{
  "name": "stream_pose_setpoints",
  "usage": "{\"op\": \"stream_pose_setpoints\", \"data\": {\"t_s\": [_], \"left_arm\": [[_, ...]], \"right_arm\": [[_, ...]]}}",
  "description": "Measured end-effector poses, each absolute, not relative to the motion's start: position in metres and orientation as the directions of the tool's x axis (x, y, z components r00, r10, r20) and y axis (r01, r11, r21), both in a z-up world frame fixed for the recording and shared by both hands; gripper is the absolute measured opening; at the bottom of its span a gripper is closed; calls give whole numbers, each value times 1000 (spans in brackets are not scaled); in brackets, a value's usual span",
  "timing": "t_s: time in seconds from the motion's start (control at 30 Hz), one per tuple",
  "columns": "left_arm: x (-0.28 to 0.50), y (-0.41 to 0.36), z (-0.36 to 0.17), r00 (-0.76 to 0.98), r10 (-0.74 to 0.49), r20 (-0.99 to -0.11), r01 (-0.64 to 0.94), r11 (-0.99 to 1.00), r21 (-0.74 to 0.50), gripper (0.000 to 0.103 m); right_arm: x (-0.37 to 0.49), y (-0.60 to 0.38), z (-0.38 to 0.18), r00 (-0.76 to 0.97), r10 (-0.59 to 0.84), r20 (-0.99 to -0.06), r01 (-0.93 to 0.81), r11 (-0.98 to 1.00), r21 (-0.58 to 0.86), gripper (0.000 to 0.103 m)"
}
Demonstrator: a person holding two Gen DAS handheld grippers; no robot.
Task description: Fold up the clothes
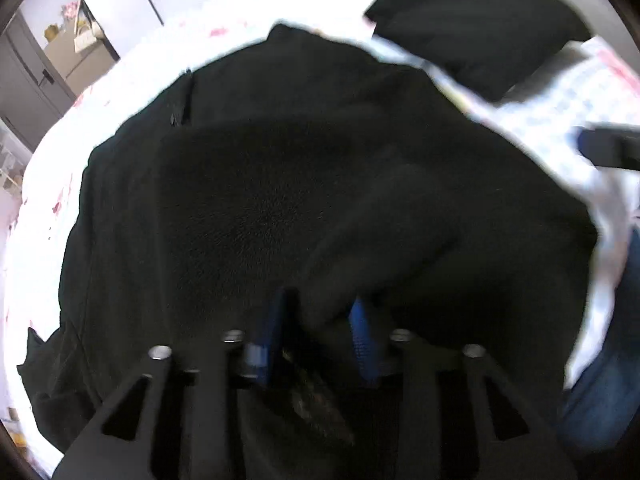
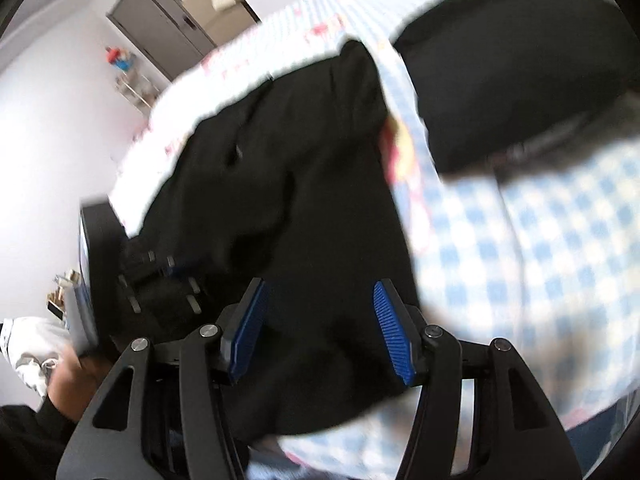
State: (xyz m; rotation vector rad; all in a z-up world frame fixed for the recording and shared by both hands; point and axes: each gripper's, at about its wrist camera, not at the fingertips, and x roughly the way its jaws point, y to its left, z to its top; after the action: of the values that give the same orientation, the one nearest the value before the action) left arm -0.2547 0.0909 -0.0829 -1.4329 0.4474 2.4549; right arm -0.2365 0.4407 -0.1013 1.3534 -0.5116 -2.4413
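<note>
My left gripper [image 1: 320, 332] has its jaws pinching a fold of the black garment [image 1: 260, 200], which lies spread over the checked sheet [image 1: 532, 120]. My right gripper [image 2: 320, 332] hangs over the garment's edge, jaws spread. A folded black piece [image 1: 476, 24] lies beyond.

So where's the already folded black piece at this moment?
The folded black garment lies top right in both wrist views, on the checked bedsheet, just beyond the spread black garment.
</note>
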Motion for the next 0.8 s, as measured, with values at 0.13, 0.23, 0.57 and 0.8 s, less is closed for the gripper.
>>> {"op": "stream_pose_setpoints", "data": {"t_s": [0.13, 0.23, 0.57, 0.8], "left_arm": [[-240, 45, -50, -513, 235, -826, -280, -955, -97, 59], [-233, 9, -47, -527, 259, -809, -194, -964, -182, 61], [-221, -48, -54, -486, 113, -867, -48, -994, -102, 63], [-245, -19, -47, -522, 149, -840, -138, -986, -89, 59]], "right_arm": [[-265, 419, -108, -474, -522, -709, 139, -840, 525, 69], [-300, 390, -135, -378, -645, -664, 144, -750, 646, 69], [-319, 345, -149, -395, -606, -690, 147, -783, 604, 6], [-282, 405, -115, -502, -520, -691, 104, -830, 548, 9]]}}
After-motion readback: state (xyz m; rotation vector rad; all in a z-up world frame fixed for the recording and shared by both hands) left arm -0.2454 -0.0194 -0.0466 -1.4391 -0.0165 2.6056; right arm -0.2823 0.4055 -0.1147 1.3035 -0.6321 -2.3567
